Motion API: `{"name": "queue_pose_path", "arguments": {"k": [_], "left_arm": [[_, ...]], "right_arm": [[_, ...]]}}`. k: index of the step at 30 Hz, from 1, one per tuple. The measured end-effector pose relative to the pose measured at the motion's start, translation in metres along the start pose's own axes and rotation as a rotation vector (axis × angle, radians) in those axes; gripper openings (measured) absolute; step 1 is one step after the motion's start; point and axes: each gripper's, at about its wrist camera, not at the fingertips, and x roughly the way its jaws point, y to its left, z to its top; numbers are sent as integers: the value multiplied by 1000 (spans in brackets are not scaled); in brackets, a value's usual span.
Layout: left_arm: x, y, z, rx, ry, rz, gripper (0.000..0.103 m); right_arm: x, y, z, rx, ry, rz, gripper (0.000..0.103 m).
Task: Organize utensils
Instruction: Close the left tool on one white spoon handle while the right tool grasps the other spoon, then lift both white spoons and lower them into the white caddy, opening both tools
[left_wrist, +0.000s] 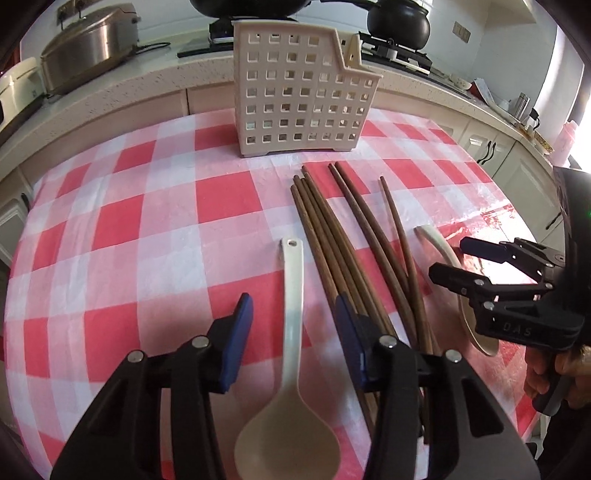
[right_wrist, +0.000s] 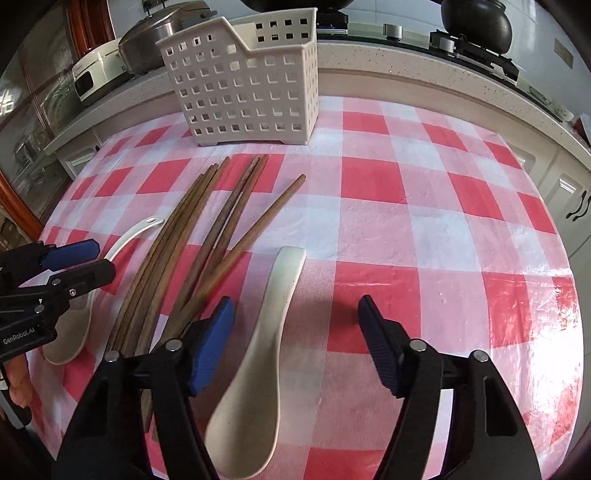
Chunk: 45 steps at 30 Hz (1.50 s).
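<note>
Table is covered with a red/white checked plastic cloth (right_wrist: 373, 181), wrinkled and glossy, glare on its right side. Beige perforated utensil caddy (left_wrist: 295, 99) stands upright at the far edge of the cloth, near the speckled stone countertop (right_wrist: 406, 70) that wraps around behind. On the counter: steel rice cooker (left_wrist: 85, 48) to the left, gas hob with a black pot (left_wrist: 399, 22) behind the caddy, cream cabinet doors with black handles below on the right. Brown wooden chopsticks (left_wrist: 332, 236) lie loose in a fan mid-cloth, tips pointing toward the caddy, some crossing. Long-handled white spoon (left_wrist: 291, 332) lies flat just left of them, bowl toward the camera. Short white soup spoon (right_wrist: 258, 354) lies flat to their right. Left gripper (left_wrist: 293, 321): jaws spread wide, straddling the long spoon's handle, pads not touching it; its right finger sits over the chopstick ends. Right gripper (right_wrist: 295, 325): jaws spread wide, soup spoon between them nearer the left pad, nothing gripped. Both hover low over the cloth.
</note>
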Motion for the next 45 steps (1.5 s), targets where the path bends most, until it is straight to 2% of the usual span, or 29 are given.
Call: {"name": "queue_pose_path", "arguments": {"k": [2,8,10,12,14,30,36,45], "left_arm": [[6,0,4,8,13,-3,45],[21,-3,8,32,40,0,25],[21,-2,8,27,38,4,11],[17,-1,8,22,26,11,11],[9,-1,7,16,8,18,11],[-80,-5,-2,0,-171,78,11],[-101,-10,-5,4,-215,90,10],[-122,-12,4,0,-261,86,10]], "right_arm": [[2,4,2,-19,-1,-10,61],[5,8,5,-57,-11,-40,41],[4,9,5,-70,-15,-37,30],[3,10,5,-73,-19,-31,21],[0,8,4,-61,-29,-9,15],[-60,0,0,-53,-163,49,14],[-86,-3,-3,-39,-215,55,9],[-108,-4,5,-38,-267,60,9]]}}
